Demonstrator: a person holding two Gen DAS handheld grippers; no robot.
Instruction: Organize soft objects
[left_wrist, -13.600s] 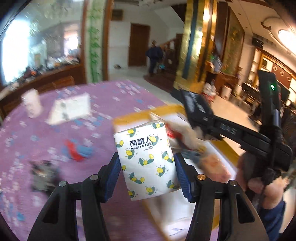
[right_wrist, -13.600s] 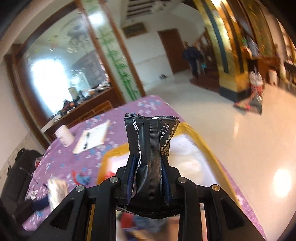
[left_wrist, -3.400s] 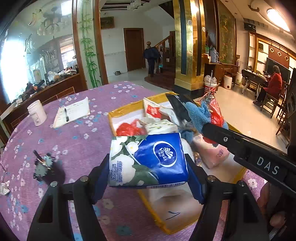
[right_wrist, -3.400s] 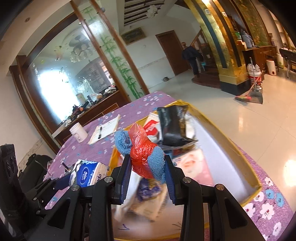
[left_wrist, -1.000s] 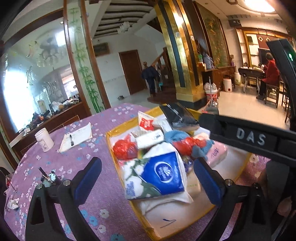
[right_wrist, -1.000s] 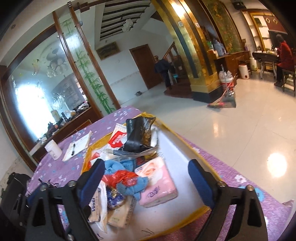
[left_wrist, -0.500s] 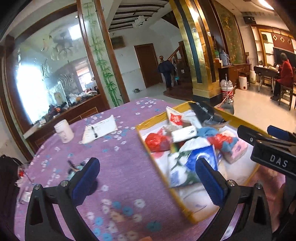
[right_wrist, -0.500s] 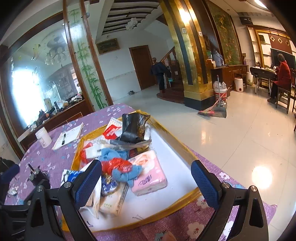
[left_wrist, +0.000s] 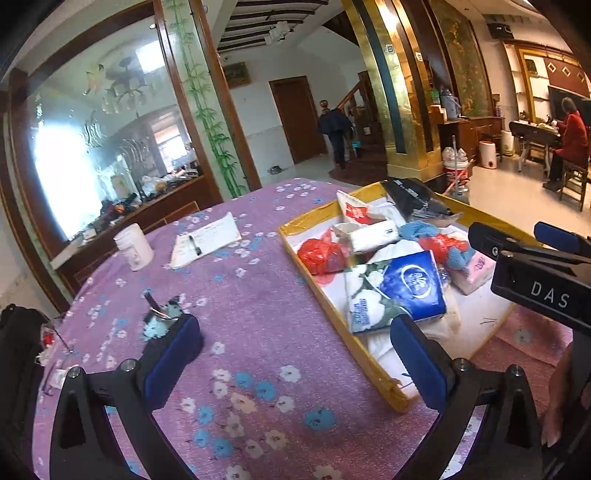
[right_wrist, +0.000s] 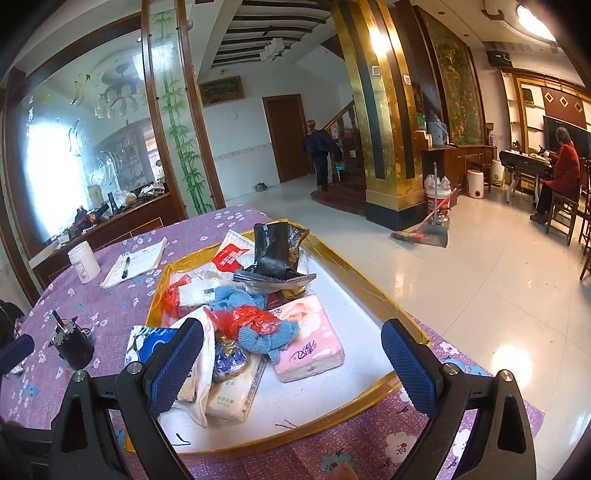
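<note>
Gold-rimmed tray (right_wrist: 354, 271) on the table holds a heap: blue tissue pack (left_wrist: 402, 291), pink pack (right_wrist: 310, 345), black pouch (right_wrist: 275, 251), red-blue cloth (right_wrist: 255, 325).

"DAS" stands in pale capitals on the black right gripper (left_wrist: 546, 291), seen from the left wrist view. The blue tissue pack (left_wrist: 410, 291) carries a round white logo, its lettering too small to read; other printing is likewise illegible

A glossy cream tile floor (right_wrist: 480, 280) reflects ceiling light, running past gold-clad columns (right_wrist: 384, 122) to a brown wooden door (right_wrist: 288, 136). An etched glass partition (right_wrist: 85, 147) with painted bamboo glows bright beside the purple floral desk (left_wrist: 258, 306).
</note>
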